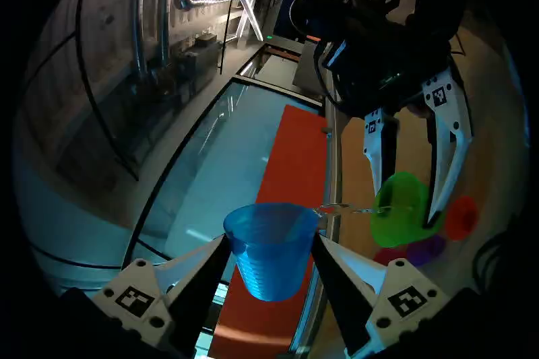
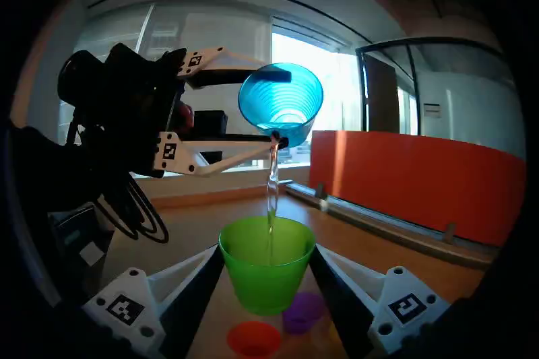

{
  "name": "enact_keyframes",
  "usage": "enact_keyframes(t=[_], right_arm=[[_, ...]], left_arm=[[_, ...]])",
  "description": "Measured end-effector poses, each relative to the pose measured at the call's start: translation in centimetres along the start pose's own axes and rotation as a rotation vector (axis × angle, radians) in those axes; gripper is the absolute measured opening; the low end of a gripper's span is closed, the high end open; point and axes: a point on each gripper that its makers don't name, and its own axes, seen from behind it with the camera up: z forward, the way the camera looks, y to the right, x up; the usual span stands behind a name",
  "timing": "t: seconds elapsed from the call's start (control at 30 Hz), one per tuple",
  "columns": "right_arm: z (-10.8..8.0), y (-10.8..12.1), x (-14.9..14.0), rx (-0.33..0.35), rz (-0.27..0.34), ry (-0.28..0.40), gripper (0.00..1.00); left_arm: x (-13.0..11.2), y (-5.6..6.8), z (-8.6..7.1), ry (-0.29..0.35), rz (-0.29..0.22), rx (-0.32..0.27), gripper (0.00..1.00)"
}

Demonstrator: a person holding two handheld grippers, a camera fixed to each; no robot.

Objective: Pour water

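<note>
Water (image 2: 271, 184) streams from a tilted blue cup (image 2: 279, 100), pinched between both fingers of the left gripper (image 1: 271, 243), down into an upright green cup (image 2: 267, 268) clamped by the right gripper (image 2: 267, 251) (over a wooden table (image 2: 202, 224), near an orange cup (image 2: 254, 339) and a purple cup (image 2: 303, 310)).
</note>
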Motion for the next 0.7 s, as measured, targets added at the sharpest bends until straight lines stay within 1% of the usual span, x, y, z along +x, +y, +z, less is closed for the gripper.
enact_keyframes(t=[0.27,0.5,0.7], right_arm=[[-0.10,-0.04,0.14,0.001,-0.004,0.003,0.90],[-0.13,0.01,0.39,-0.001,-0.004,0.008,0.90],[-0.13,0.01,0.40,-0.002,-0.005,0.010,0.90]], left_arm=[[0.24,-0.18,-0.04,0.004,0.029,0.003,0.84],[0.61,-0.61,-0.04,0.010,0.049,0.010,0.84],[0.60,-0.82,-0.09,0.008,0.080,0.009,0.84]])
